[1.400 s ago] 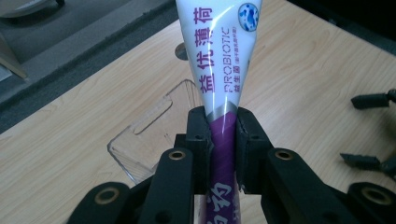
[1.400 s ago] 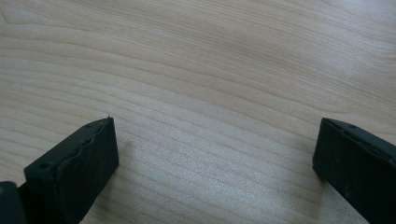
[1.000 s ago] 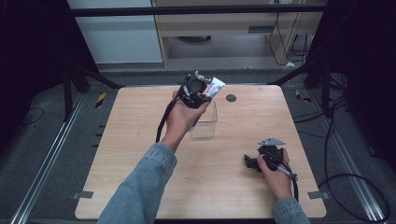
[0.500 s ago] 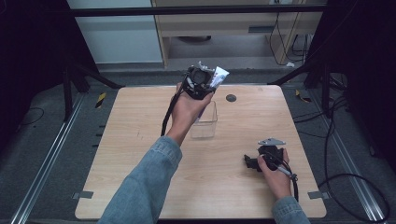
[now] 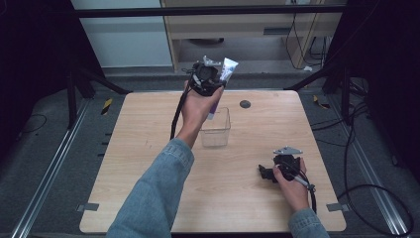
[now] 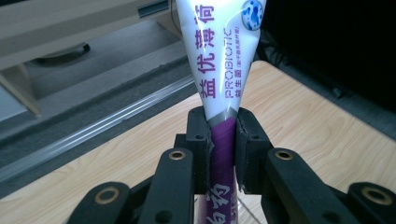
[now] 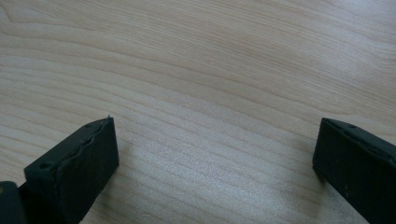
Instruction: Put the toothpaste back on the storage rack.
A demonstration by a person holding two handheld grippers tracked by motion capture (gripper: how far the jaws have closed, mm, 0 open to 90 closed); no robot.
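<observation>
My left gripper (image 5: 214,82) is raised above the far middle of the table, shut on a white and purple toothpaste tube (image 5: 223,79). In the left gripper view the tube (image 6: 219,60) stands upright between the jaws, its flat white end at the top, with my left gripper (image 6: 223,140) pinching it at the purple band. A clear plastic box (image 5: 216,128) stands on the table just below the held tube. My right gripper (image 5: 267,173) rests low at the near right of the table; in the right gripper view my right gripper (image 7: 215,144) stands open over bare wood.
A small dark round disc (image 5: 244,104) lies on the wooden table (image 5: 148,148) at the far side, right of the box. Beyond the far edge are a metal rail and a wooden cabinet (image 5: 237,29). Cables trail on the floor at the right.
My left gripper has lifted the tube up and away from the box toward the far edge, tilting it more upright. The right hand has stayed still.
</observation>
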